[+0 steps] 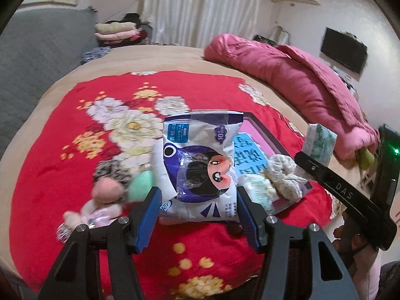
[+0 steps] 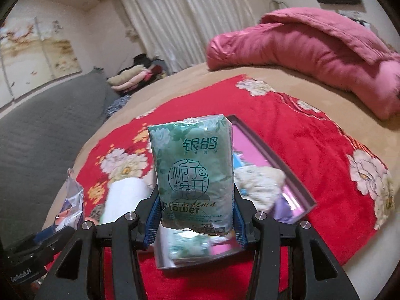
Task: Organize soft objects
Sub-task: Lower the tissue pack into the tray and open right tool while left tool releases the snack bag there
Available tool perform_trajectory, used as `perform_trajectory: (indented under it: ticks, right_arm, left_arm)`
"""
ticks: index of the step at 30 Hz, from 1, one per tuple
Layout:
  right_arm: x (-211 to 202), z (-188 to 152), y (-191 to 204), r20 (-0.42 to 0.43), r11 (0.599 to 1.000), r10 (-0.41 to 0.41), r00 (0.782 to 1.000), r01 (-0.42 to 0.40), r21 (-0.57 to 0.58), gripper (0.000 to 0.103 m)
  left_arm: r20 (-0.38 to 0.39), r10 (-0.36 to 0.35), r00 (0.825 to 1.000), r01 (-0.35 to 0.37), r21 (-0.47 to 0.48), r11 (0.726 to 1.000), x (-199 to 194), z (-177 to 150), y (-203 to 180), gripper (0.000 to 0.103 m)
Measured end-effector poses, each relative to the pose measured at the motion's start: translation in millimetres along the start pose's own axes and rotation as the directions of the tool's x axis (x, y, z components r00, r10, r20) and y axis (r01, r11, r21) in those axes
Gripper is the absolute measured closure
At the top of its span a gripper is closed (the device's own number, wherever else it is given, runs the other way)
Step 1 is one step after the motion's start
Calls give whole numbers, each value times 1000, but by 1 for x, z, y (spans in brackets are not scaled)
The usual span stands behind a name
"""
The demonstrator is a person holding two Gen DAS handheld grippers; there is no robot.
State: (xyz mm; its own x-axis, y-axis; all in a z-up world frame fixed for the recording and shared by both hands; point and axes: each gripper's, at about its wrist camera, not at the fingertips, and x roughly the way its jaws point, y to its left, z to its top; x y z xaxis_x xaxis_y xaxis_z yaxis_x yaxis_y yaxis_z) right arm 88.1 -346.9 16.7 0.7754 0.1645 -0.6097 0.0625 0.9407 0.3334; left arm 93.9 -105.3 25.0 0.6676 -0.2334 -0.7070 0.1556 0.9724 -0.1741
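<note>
My left gripper point(image 1: 198, 212) is shut on a white and purple cartoon-printed pack point(image 1: 200, 165) and holds it above the red floral blanket point(image 1: 62, 150). My right gripper point(image 2: 196, 222) is shut on a green tissue pack point(image 2: 193, 172), held upright above a shallow pink-lined tray point(image 2: 275, 160). The tray also shows in the left wrist view point(image 1: 270, 135), holding a cream scrunchie point(image 1: 285, 175) and a small pale pack point(image 1: 257, 190). The green pack point(image 1: 318, 142) and right gripper arm show at the right of the left view.
Plush toys, pink point(image 1: 106, 192) and mint green point(image 1: 141, 182), lie left of my left gripper. A white roll point(image 2: 125, 197) lies left of the tray. A rolled pink quilt point(image 1: 287, 80) lies along the bed's far right. Folded clothes point(image 1: 117, 31) are stacked beyond the bed.
</note>
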Motion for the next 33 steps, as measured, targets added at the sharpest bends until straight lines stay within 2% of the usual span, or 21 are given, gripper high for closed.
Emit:
perform_trajectory:
  ticks: [5, 8, 14, 18, 26, 33]
  right_arm:
    - [8, 0, -13, -37, 1000, -8, 999, 9, 19, 53]
    - [18, -2, -12, -71, 1000, -17, 997, 17, 3, 53]
    - [37, -10, -18, -149, 999, -52, 987, 51, -14, 53]
    - [46, -13, -26, -177, 998, -66, 982, 64, -16, 52]
    - [57, -13, -32, -180, 995, -100, 979, 98, -22, 52]
    - [64, -12, -45, -195, 995, -84, 977, 92, 33, 52]
  left_arm:
    - [-66, -13, 998, 18, 73, 997, 34, 8, -32, 43]
    - [-123, 25, 992, -8, 141, 990, 60, 9, -50, 43]
    - [-186, 41, 982, -6, 188, 982, 95, 12, -69, 44]
    - [-193, 44, 980, -4, 205, 979, 106, 12, -75, 43]
    - [-207, 49, 977, 1, 233, 972, 117, 15, -83, 43]
    - [-218, 51, 975, 9, 266, 964, 123, 14, -89, 43]
